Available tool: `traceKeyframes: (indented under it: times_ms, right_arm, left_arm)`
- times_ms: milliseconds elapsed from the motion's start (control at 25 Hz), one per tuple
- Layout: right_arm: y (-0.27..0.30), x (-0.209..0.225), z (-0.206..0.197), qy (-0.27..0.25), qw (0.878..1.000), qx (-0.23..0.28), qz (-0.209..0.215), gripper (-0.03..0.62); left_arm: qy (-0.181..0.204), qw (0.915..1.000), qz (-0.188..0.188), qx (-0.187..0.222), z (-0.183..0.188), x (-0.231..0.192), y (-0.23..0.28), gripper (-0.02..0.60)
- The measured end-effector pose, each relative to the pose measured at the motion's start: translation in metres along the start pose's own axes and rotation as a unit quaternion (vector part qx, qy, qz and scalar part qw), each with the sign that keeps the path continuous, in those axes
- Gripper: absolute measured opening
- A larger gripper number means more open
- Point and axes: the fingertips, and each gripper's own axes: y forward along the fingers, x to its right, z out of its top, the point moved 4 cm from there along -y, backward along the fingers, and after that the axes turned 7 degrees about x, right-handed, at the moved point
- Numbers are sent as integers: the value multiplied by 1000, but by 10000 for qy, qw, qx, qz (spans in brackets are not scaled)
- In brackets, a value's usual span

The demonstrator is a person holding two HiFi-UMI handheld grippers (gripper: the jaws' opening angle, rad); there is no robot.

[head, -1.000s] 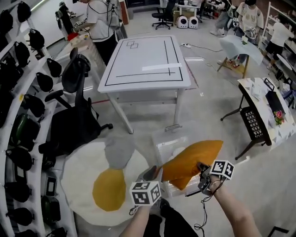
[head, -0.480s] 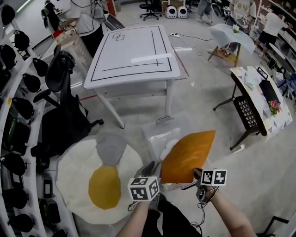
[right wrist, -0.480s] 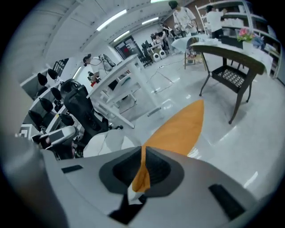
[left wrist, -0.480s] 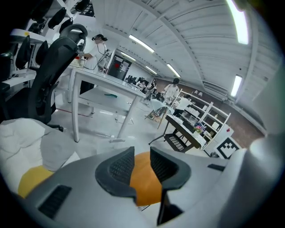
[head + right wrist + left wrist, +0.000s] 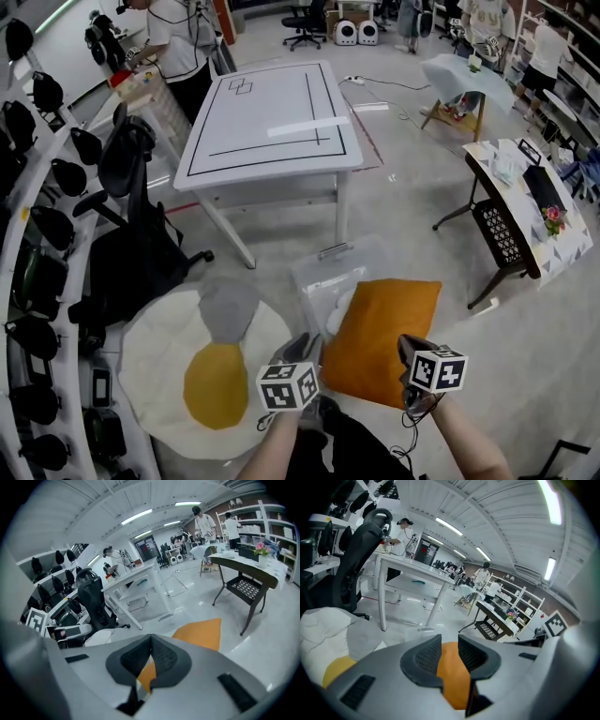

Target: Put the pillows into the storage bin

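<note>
An orange square pillow [image 5: 380, 339] hangs between my two grippers, just in front of a clear plastic storage bin [image 5: 314, 281] on the floor. My left gripper [image 5: 305, 354] is shut on the pillow's left edge; the orange cloth [image 5: 451, 679] fills the gap between its jaws. At the lower right corner my right gripper [image 5: 410, 356] is pinched shut on a fold of the cloth [image 5: 146, 676], with the pillow's face [image 5: 201, 632] stretching away beyond it. A white pillow [image 5: 339, 305] lies inside the bin. Left of it on the floor is a big fried-egg pillow [image 5: 214, 380].
A grey cushion [image 5: 228, 309] rests on the egg pillow's far edge. A white table [image 5: 272, 117] stands beyond the bin, a black office chair [image 5: 131, 216] to its left, a dark side table with a basket [image 5: 511, 225] to the right. Racks of headsets [image 5: 37, 234] line the left wall.
The orange pillow stood slanted with one corner high over the bin; it now hangs broad and square. My right gripper has rolled and lifted its corner. The left gripper has stayed about where it was.
</note>
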Motion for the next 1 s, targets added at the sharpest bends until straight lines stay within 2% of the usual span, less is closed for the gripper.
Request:
traceKeyframes:
  times_ms: [280,480,1000]
  right_arm:
    - [-18,-31,11,117,9977,575,331,0]
    - [-40,-41,13,150,9950,918,369,0]
    - [-135,-94,-36,-180,9845,1746,43,-2]
  left_arm:
    - [66,9999,89,133,6,-1,-22,107]
    - [202,9994,-58,280,10,8,-37,107]
    - [631,9965,-409,363,-11,3,-125,94]
